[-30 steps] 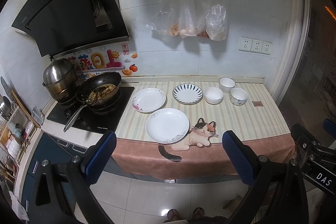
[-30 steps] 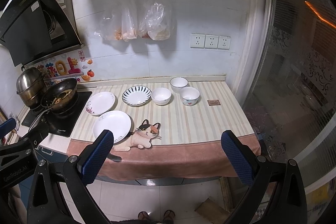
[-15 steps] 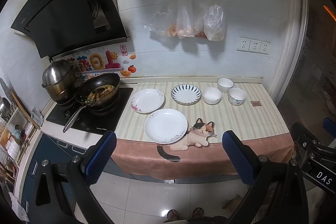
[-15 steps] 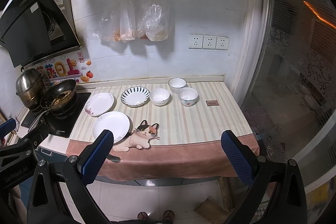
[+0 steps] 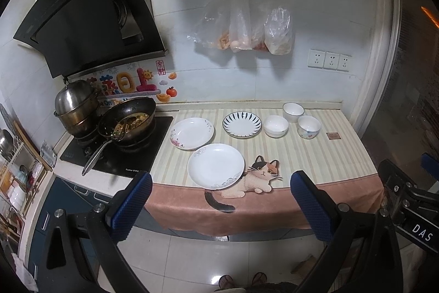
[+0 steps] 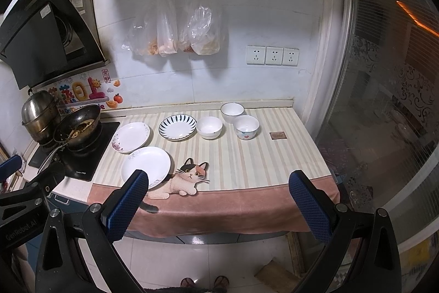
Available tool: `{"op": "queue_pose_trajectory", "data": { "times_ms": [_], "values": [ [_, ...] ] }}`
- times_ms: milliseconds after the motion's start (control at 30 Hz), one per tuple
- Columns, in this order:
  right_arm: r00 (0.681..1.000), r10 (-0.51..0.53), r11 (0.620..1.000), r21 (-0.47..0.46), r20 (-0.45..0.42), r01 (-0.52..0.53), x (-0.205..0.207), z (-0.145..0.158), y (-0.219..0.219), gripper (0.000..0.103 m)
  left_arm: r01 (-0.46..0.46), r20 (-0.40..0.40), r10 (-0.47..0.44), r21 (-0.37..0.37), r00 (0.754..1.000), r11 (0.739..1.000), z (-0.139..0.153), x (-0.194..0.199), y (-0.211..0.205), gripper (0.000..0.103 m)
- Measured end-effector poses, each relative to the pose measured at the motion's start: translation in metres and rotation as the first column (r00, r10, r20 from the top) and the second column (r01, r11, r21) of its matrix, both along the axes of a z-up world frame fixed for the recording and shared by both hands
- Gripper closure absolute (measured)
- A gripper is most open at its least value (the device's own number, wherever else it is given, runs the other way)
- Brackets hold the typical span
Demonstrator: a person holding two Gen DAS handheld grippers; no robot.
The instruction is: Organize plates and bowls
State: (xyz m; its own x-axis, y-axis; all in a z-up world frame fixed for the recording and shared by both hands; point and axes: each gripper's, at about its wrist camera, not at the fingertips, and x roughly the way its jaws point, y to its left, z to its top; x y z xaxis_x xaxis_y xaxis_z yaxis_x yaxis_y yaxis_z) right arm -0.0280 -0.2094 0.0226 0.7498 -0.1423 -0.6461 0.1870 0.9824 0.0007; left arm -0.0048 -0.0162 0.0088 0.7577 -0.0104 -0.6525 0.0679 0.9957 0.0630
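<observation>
In the left wrist view we see our left gripper (image 5: 221, 201) at the bottom of the frame, its blue pads spread wide with nothing between them, held off the counter's (image 5: 315, 155) front edge above the floor. In the right wrist view our right gripper (image 6: 215, 201) sits the same way at the bottom of the frame, pads far apart and empty.

Just above the left gripper, at the centre of the left view, lies a white plate (image 5: 216, 165) near the front edge, touching a cat picture (image 5: 256, 177) on the cloth. Up and left of it is a floral plate (image 5: 192, 133), and right of that a striped plate (image 5: 242, 124). Further right stand three bowls, well apart from the plates: a plain bowl (image 5: 275, 125), a back bowl (image 5: 293, 111) by the wall, and a heart bowl (image 5: 309, 126) at the right. All are upright and unstacked.

At the left of the frame a wok (image 5: 127, 122) with food sits on the hob (image 5: 115, 155), a steel pot (image 5: 75, 107) behind it. At upper centre, plastic bags (image 5: 247, 29) hang on the wall, with sockets (image 5: 329, 59) to their right.
</observation>
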Motion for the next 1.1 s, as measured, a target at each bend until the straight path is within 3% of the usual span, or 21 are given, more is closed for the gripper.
{"op": "queue_pose_trajectory", "data": {
  "times_ms": [700,933,1100],
  "values": [
    [1.0,-0.014,1.0,0.017,-0.018,0.015,0.021,0.0,0.011,0.0,0.018,-0.027,-0.018,-0.02,0.999,1.0,-0.008,0.022,0.004,0.0],
    [0.998,0.027,0.997,0.067,-0.056,-0.023,0.065,-0.043,0.025,0.0,-0.013,0.046,0.012,0.014,0.999,1.0,-0.033,0.058,0.034,0.0],
    [0.986,0.078,0.987,0.151,-0.147,-0.055,0.129,-0.095,0.04,0.0,-0.052,-0.065,0.053,0.012,0.996,0.999,-0.078,0.12,0.073,0.0]
  ]
}}
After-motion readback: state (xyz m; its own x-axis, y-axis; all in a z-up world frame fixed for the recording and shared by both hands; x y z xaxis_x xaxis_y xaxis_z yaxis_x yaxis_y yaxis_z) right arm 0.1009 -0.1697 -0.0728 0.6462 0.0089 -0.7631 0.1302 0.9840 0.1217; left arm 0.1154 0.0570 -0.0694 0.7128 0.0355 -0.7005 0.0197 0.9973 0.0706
